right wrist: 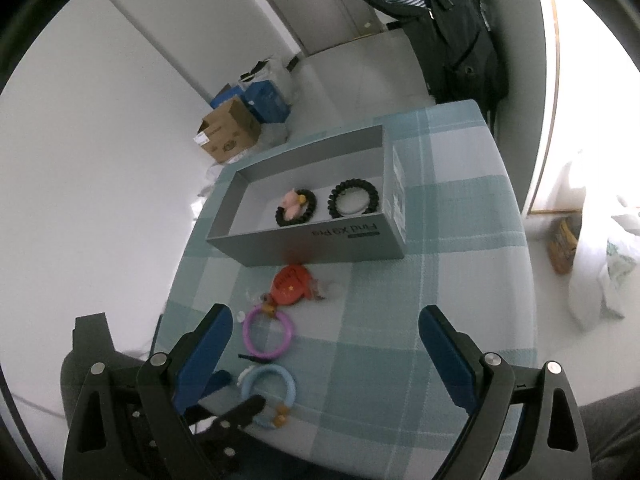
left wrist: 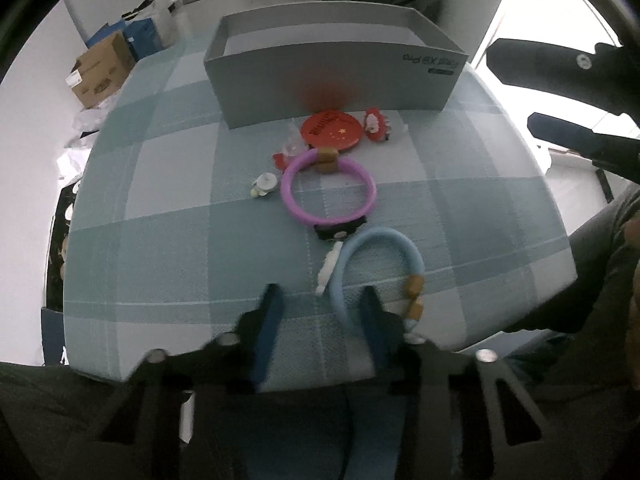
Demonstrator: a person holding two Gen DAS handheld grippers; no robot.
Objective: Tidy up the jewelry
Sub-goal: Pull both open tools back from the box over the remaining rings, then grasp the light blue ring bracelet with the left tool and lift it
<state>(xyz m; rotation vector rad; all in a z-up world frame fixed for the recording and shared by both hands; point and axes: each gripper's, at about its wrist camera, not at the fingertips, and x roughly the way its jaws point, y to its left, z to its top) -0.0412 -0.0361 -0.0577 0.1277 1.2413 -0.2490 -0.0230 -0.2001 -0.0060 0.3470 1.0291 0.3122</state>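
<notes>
Lying nearest the table edge, the light blue bracelet [left wrist: 378, 268] is a soft padded ring with two tan wooden beads and a white charm on its rim. Just beyond it sits the purple bracelet [left wrist: 328, 188], same tubular make, with a tan bead at its far side and a black tag at its near side. Farther on, a red round badge [left wrist: 334, 130] rests against the grey box [right wrist: 320, 236], which holds two black coiled bands, one carrying a pink charm [right wrist: 294, 200].

Low over the checked teal tablecloth [left wrist: 160, 208], the left gripper [left wrist: 322, 312] hangs with its blue-padded jaws spread, one finger across the blue bracelet's near arc, gripping nothing. Held higher and to the right, the right gripper [right wrist: 324, 344] is wide apart and empty.
</notes>
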